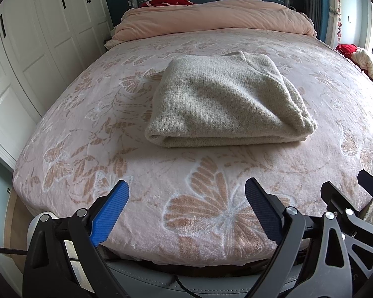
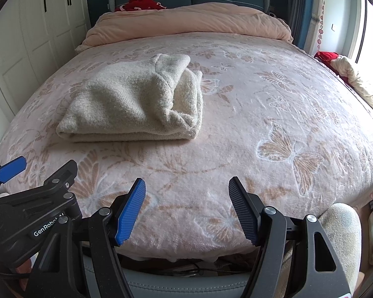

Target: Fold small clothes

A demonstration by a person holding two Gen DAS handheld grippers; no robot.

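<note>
While my left gripper (image 1: 186, 211) and right gripper (image 2: 186, 211) hover with jaws apart over the bed's (image 1: 211, 173) near edge, the sweater (image 1: 223, 104) lies folded mid-bed; folding looks essentially finished.

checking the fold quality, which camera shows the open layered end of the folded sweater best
The right wrist view. There the folded sweater shows its right end, where the stacked layers and tucked folds are exposed. In the left wrist view the sweater sits more central and larger, but mainly shows its smooth top and front fold; the layered end is seen edge-on.
</note>
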